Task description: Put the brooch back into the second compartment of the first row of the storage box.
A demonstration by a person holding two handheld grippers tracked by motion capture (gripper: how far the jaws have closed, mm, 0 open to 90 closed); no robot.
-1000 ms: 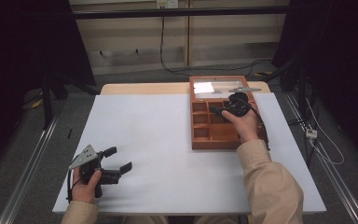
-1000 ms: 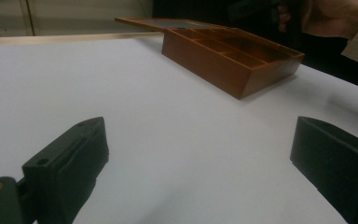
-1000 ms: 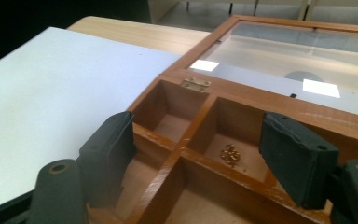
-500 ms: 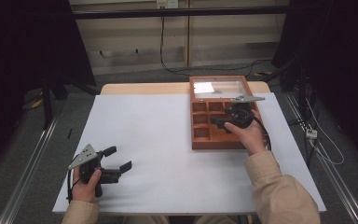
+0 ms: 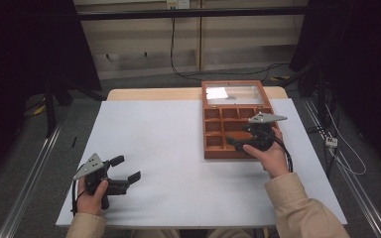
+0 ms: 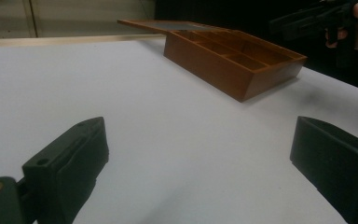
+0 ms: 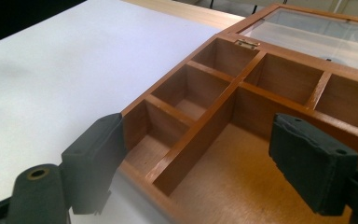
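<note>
The left tongs (image 5: 127, 168) rest low at the near left corner of the white surface (image 5: 178, 148), gripped in the person's left hand (image 5: 93, 194). Their jaws stand wide apart with bare surface between them, holding nothing, as the left gripper view (image 6: 200, 154) shows plainly. Well away from them, far across the surface to their right, lies the wooden compartment box (image 6: 233, 56), its glass-paned lid (image 5: 234, 93) laid open flat behind it.

The right tongs (image 5: 232, 143) hover over the near part of that box (image 5: 217, 134), carried in the person's right hand (image 5: 270, 156). In the right gripper view (image 7: 205, 158) their jaws have just been opening and stand wide, with nothing gripped: the box's near left corner and a divider (image 7: 200, 135) sit between them, one jaw just outside the box's wall, the other over a compartment. Whether that outer jaw touches the wall is hard to say; it looks just clear. The compartments ahead of the tongs appear empty.
</note>
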